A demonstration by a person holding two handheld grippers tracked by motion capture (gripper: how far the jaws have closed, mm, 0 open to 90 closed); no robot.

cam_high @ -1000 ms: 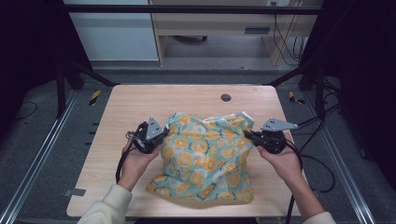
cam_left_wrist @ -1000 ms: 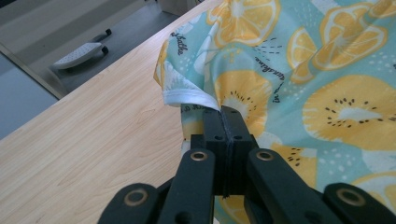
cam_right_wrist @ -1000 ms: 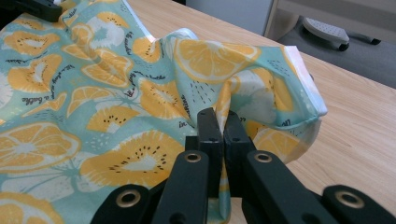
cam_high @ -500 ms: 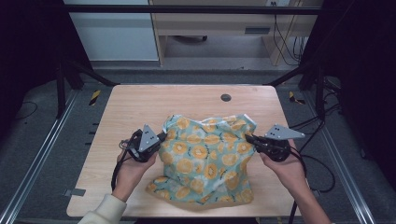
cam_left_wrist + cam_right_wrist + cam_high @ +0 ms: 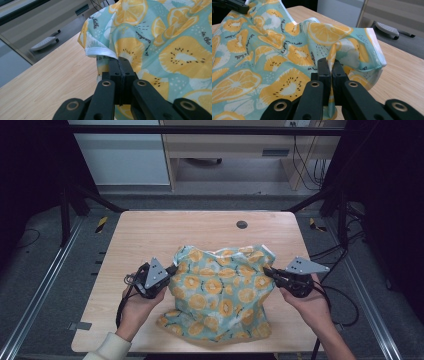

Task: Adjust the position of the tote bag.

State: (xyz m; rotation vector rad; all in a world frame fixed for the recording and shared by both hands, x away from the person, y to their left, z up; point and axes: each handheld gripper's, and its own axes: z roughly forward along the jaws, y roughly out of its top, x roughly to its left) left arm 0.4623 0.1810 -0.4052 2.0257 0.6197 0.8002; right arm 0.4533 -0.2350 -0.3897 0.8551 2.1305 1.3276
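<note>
1. Teal cotton printed with orange slices — a cloth (image 5: pixel 220 292) — lies on the pale wooden counter (image 5: pixel 200 232), its near part flat, its far edge lifted.
2. The left hand-held gripper (image 5: pixel 170 270) pinches the cloth's left side by a white-hemmed edge, jaws pressed together on the fabric.
3. The right hand-held gripper (image 5: pixel 268 271) nips the opposite side the same way.
4. Held at two opposite points — probably so the cloth can be drawn taut and spread or folded evenly.
</note>
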